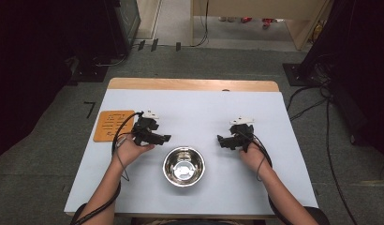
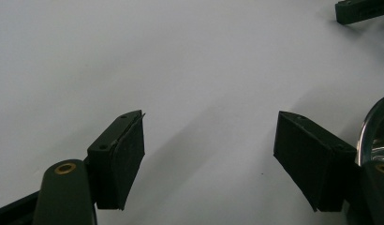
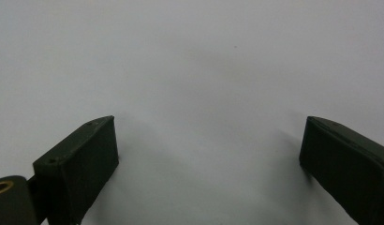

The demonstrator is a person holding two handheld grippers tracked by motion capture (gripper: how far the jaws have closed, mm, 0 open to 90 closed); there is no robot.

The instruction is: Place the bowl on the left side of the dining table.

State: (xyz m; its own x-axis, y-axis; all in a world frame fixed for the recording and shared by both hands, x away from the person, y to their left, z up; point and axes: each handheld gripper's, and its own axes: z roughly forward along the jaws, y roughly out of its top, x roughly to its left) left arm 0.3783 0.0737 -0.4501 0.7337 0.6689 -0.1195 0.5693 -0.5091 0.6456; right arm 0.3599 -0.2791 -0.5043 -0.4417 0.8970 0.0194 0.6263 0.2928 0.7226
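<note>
Two grippers, left gripper (image 1: 163, 138) and right gripper (image 1: 221, 140), flank the steel bowl (image 1: 183, 165) (jaws wide, empty); approach its rim squarely, then close gently.

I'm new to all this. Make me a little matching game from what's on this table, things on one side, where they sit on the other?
Things:
1. steel bowl
2. orange board
3. left gripper
4. right gripper

Places:
A. at the table's left edge
B. right of the bowl, jaws open
C. near the front, midway between the hands
D. left of the bowl, jaws open

Pairs: 1-C, 2-A, 3-D, 4-B
</note>
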